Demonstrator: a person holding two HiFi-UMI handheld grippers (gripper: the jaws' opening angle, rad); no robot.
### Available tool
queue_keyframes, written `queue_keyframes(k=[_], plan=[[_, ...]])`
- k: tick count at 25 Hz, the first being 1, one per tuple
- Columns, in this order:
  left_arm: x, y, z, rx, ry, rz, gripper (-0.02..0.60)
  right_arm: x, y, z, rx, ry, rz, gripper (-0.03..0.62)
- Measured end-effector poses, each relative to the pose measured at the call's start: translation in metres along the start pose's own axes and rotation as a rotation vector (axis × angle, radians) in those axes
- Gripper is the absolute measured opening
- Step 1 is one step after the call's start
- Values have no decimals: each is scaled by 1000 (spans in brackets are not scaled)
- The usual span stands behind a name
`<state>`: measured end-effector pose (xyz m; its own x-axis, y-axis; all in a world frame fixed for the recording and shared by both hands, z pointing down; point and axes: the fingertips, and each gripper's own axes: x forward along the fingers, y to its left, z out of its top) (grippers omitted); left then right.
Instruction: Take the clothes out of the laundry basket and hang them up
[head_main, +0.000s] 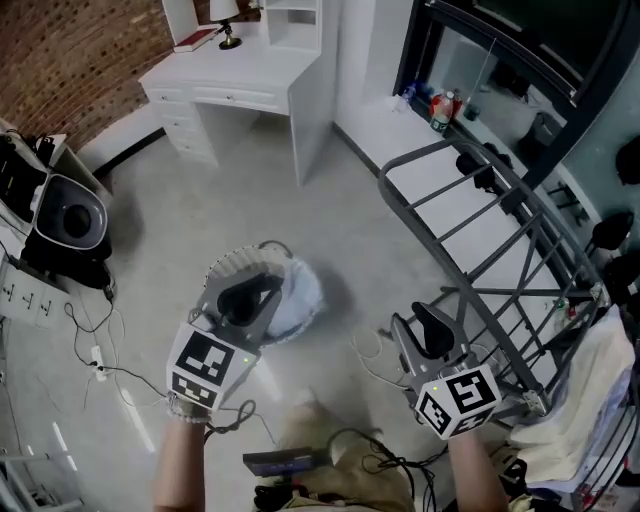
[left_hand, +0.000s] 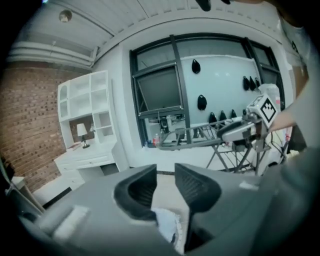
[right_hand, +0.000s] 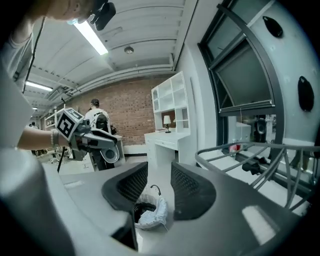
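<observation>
Head view: two forearms reach forward from the near edge, each hand holding a gripper above a pale floor.
Left gripper (head_main: 252, 296): held near left, above the near-left rim of the basket. In the left gripper view its jaws stand spread with a clear gap and nothing is pinched. Only the basket, down on the floor, shows through the gap.
Right gripper (head_main: 432, 326): held near right, level with the left one and well apart from the basket, close to the near end of the rack. In the right gripper view its jaws are likewise spread and hold nothing.
Cables (head_main: 110, 372): dark leads trail over the floor at near left, beside the left forearm.
Cream cloth (head_main: 585, 400): hangs over the near right end of the rack.
Laundry basket (head_main: 225, 265): round and white with a ribbed rim. It stands on the floor left of centre and is partly covered by the left gripper.
Clothes (head_main: 296, 296): pale crumpled fabric inside the basket, bunched toward its right side and lapping over that rim.
Black appliance (head_main: 70, 215): sits at the left edge, a little beyond the basket.
Drying rack (head_main: 470, 215): dark grey metal bars on the right, running from the near right corner away toward the window.
Desk (head_main: 235, 75): white with drawers, far across the room, with a small lamp (head_main: 228, 18) on top.
Bottles (head_main: 440, 108): a small cluster at far right, by the foot of the window.
Brick wall (head_main: 70, 60): fills the far left corner.
Person (right_hand: 96, 116): in the right gripper view, stands far off in front of the brick wall.
</observation>
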<state>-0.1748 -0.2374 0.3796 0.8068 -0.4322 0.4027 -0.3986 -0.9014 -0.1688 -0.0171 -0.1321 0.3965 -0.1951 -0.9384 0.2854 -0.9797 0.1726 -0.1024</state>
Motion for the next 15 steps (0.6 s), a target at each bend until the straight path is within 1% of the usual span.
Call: queue_keyframes(k=[3,7,11,15], plan=[[23,18,-26,-3,40,-58,129,24,2,-22,0,42,-20,147],[59,34,-55,-17,81,-111,132,52,-4,-44,-2,76,-37,147],[105,46,-81,-55,128,-151,150,80,-24,-60,-3,99,-42,147],[153,56,-114,-72,207,-182,156,106,-43,-79,2,125,-30,147]])
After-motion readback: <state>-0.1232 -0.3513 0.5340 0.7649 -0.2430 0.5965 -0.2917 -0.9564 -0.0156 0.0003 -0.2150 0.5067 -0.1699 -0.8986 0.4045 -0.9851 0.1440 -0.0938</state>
